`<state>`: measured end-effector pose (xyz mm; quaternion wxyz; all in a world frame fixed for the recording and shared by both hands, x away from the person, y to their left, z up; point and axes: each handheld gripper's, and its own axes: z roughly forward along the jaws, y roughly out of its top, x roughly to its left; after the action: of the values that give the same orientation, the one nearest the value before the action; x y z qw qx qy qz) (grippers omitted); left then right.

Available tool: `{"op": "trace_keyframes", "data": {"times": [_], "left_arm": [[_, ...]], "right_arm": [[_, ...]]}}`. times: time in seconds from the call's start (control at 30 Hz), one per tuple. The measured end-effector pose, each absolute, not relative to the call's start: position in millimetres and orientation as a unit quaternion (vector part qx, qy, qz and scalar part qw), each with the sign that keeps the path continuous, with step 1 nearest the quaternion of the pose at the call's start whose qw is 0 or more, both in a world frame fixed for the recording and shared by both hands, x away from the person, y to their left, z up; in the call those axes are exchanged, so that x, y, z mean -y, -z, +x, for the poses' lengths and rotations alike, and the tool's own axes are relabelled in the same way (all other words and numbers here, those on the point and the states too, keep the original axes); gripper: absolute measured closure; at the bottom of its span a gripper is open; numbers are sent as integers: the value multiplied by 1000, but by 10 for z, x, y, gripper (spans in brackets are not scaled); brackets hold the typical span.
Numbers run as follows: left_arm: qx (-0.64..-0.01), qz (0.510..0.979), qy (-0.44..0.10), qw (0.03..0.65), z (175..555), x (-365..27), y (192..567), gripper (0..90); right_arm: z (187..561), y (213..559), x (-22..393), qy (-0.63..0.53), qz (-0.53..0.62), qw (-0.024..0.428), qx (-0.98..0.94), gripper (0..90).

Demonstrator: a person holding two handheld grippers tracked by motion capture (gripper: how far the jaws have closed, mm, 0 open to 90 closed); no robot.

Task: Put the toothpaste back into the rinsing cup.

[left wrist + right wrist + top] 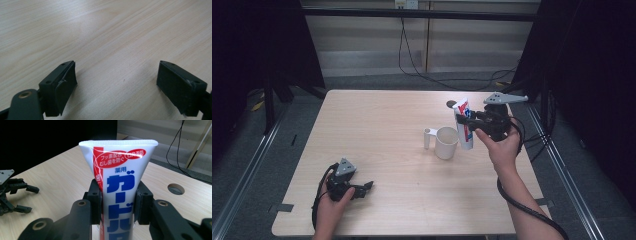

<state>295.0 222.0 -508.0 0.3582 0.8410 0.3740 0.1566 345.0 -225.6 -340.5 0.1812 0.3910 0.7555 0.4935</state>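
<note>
The right gripper (472, 120) is clamping a toothpaste tube (463, 125) w/ both pads pressing on the tube's sides; in the right gripper view the tube (120, 190) is standing upright btwn the jaws, flat crimped end up, white body w/ red and blue print. In the high view the tube is hanging just beside a white mug (446, 142), at the mug's right, lower end near the rim; whether it is touching the mug cannot be told. A small white piece (427, 138) is standing upright at the mug's left; its handle or a separate item, unclear. The right hand (501, 145) is holding the gripper above the table (377, 125), far-right area, near a round cable hole (451, 104) in the tabletop.

The left gripper (362, 190) is resting at the near-left part of the table, well apart from mug and tube, w/ the left hand (333, 202) wrapping its body; in the left gripper view its jaws are standing wide apart, nothing btwn them, bare wood grain (112, 37) beneath. The right gripper view is also showing the left gripper (23, 197) far off at frame left, jaws apart.
</note>
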Motion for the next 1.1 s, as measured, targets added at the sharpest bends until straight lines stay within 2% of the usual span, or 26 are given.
{"op": "trace_keyframes", "data": {"times": [1.1], "left_arm": [[-374, 841, -157, 358, 2950, -2220, 5080, 157]], "right_arm": [[3710, 3385, 2023, -504, 399, 190, -742, 651]]}}
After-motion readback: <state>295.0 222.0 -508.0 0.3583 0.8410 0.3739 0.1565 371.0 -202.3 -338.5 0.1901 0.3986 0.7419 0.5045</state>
